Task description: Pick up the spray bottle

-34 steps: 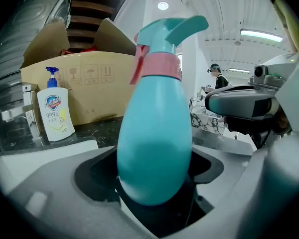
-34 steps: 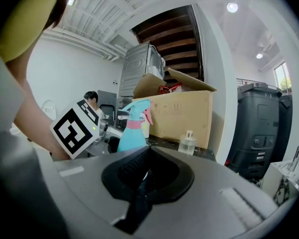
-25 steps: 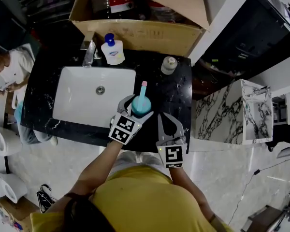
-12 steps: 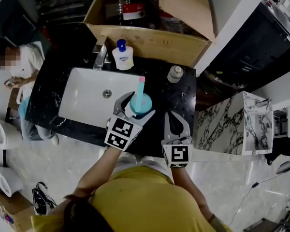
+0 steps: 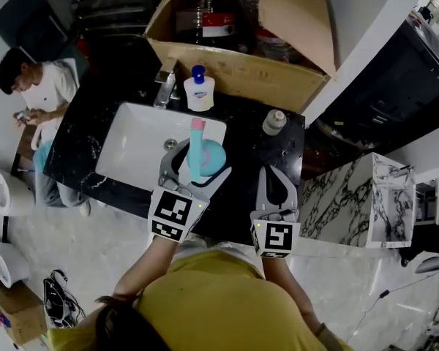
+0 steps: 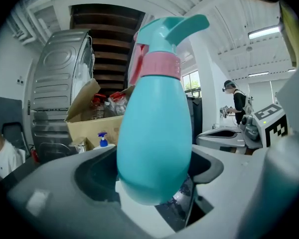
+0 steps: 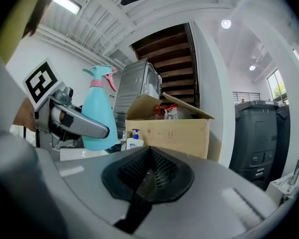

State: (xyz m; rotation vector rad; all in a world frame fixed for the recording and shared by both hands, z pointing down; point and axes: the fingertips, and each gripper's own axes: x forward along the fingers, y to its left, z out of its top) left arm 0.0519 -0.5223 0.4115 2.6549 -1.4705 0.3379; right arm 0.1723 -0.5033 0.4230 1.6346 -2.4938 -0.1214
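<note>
Clamping the teal spray bottle between its jaws, the left gripper holds it seemingly above the sink, while the right gripper sits closed and empty.

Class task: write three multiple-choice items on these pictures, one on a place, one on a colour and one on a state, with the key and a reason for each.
1. Where is the soap bottle?
A on the counter, in front of the cardboard box
B inside that box
C in the right gripper

2. What colour is the spray bottle body?
A yellow
B teal
C white

3. What state is the right gripper in?
A wide open
B shut on the spray bottle
C shut, holding nothing

Key:
1. A, it stands by the tap below the box.
2. B, teal shows between the left gripper jaws.
3. C, its jaws meet with nothing between.
</note>
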